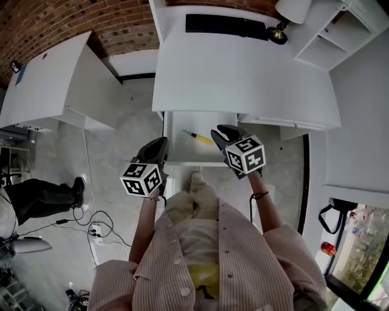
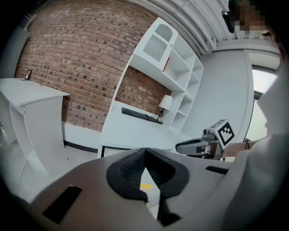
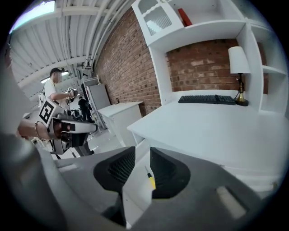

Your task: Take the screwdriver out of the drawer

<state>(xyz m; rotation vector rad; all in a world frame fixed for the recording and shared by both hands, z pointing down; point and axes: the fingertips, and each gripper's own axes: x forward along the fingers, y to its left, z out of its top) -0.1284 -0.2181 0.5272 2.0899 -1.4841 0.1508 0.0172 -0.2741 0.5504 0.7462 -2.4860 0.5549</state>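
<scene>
The screwdriver (image 1: 199,138), thin with a yellow handle, lies in the open white drawer (image 1: 182,153) under the desk. My right gripper (image 1: 223,132) hovers at the drawer's right side, just right of the handle, and is open. In the right gripper view the screwdriver (image 3: 150,179) shows between the parted jaws of that gripper (image 3: 142,153), lying in the drawer (image 3: 135,191). My left gripper (image 1: 161,144) hangs over the drawer's left front corner. Its pads meet at the tips in the left gripper view (image 2: 144,151), with nothing held. A bit of yellow handle (image 2: 145,185) shows below them.
The white desk (image 1: 243,79) carries a black keyboard (image 1: 226,25) and a lamp (image 1: 285,17). White shelves (image 1: 340,36) stand at the right, a white side table (image 1: 55,79) at the left. Cables (image 1: 91,226) and another person's leg (image 1: 42,197) are on the floor at the left.
</scene>
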